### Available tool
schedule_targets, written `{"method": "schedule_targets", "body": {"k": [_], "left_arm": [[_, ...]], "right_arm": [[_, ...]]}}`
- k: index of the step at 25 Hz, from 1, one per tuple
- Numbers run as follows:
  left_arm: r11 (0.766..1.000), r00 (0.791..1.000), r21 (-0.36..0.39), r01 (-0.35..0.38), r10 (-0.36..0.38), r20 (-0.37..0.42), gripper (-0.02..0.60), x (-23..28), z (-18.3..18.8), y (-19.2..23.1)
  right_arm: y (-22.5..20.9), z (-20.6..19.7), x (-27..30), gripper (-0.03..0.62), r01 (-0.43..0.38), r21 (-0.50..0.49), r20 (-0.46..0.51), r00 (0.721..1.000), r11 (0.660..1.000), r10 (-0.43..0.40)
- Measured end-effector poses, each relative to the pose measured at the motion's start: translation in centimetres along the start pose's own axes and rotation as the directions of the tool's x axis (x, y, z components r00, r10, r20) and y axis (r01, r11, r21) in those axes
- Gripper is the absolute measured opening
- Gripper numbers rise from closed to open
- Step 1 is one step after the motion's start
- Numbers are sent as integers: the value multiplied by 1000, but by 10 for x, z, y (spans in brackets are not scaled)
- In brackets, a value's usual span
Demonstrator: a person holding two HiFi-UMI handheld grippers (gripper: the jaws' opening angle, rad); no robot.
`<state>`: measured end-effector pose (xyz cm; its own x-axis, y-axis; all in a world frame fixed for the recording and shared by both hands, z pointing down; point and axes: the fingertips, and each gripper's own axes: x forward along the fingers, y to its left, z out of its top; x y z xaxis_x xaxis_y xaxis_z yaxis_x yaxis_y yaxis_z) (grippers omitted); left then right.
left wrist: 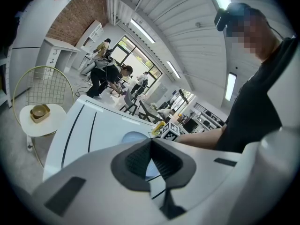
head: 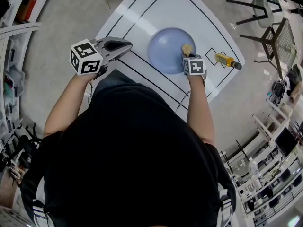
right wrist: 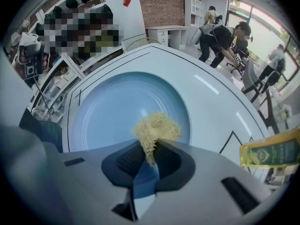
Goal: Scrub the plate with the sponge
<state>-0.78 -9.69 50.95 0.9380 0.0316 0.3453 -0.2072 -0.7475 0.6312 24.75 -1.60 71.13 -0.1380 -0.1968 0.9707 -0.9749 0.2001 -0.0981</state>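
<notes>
Right gripper (head: pixel 188 54), clamped on the sponge (head: pixel 187 48), met the plate (head: pixel 165 48) at 3 o'clock, scrubbing seemingly unfinished; left gripper (head: pixel 128 44) closed, idle.

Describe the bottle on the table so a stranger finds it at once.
Start at the white table with black lines and find the round blue plate at its middle. To the plate's right, past the right gripper, a small bottle lies on its side. It alone is bright yellow with a dark cap.
</notes>
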Motion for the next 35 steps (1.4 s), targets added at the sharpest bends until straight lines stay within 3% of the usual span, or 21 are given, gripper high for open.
{"method": "schedule_targets", "body": {"k": [20, 27, 35], "left_arm": [[1000, 1000, 18, 4, -4, 28, 9, -13, -14, -24], [1000, 999, 25, 2, -3, 41, 9, -17, -15, -30], [1000, 999, 21, -1, 0, 52, 9, -20, -19, -35]], "right_arm": [[41, -42, -9, 54, -113, 4, -154, 982, 994, 112], [55, -63, -8, 54, -187, 44, -256, 947, 981, 192], [80, -65, -11, 53, -311, 139, -246, 909, 940, 337]]}}
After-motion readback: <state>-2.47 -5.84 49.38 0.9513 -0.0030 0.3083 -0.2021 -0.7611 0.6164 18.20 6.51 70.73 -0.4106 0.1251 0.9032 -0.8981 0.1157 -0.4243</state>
